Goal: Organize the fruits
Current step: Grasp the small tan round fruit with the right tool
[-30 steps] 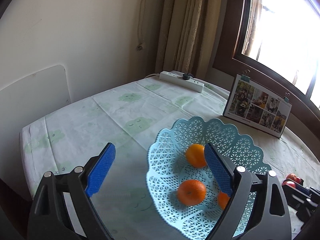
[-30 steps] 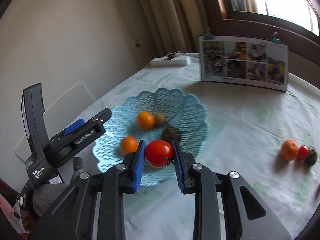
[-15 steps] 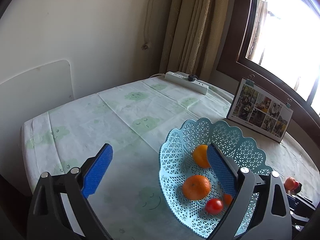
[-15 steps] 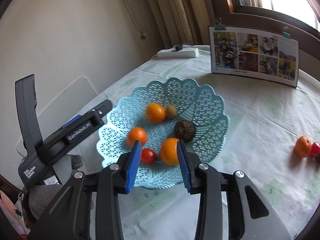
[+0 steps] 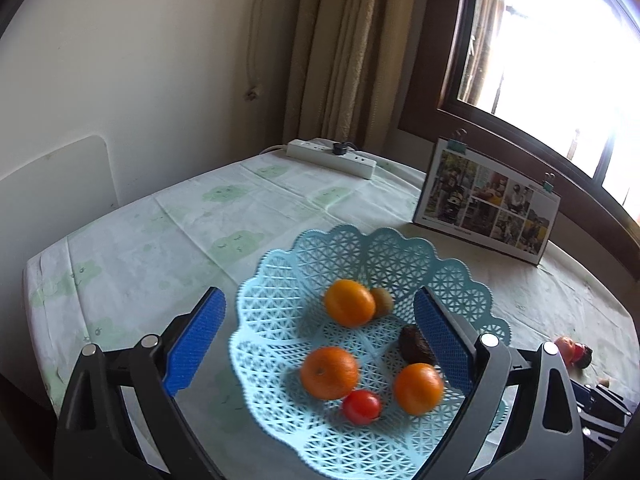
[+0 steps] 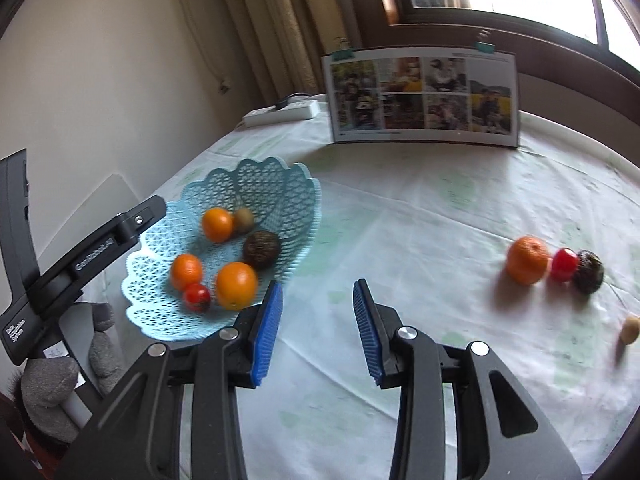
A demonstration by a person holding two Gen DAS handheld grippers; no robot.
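A light blue lattice basket (image 5: 400, 252) (image 6: 276, 184) holds three oranges (image 5: 329, 372), a red tomato (image 5: 361, 407) (image 6: 197, 297), a small kiwi (image 5: 382, 301) and a dark round fruit (image 6: 261, 249). My left gripper (image 5: 320, 336) hangs wide open over the basket's near side, nothing between its fingers. In the right wrist view my right gripper (image 6: 318, 320) is open and empty over bare tablecloth, right of the basket. Further right on the cloth lie an orange (image 6: 527, 259), a tomato (image 6: 564, 264), a dark fruit (image 6: 588, 271) and a kiwi (image 6: 630, 330).
A photo board (image 6: 424, 96) (image 5: 486, 200) stands clipped upright at the table's back under the window. A white power strip (image 5: 332, 157) lies by the curtain. The left gripper's body (image 6: 80, 256) shows at the left of the right wrist view, with grey soft shapes (image 6: 48, 384) below it.
My right gripper let the tomato go into the basket, opened, and swung right away from the basket toward the loose fruit. The left gripper stayed open and drew back a little.
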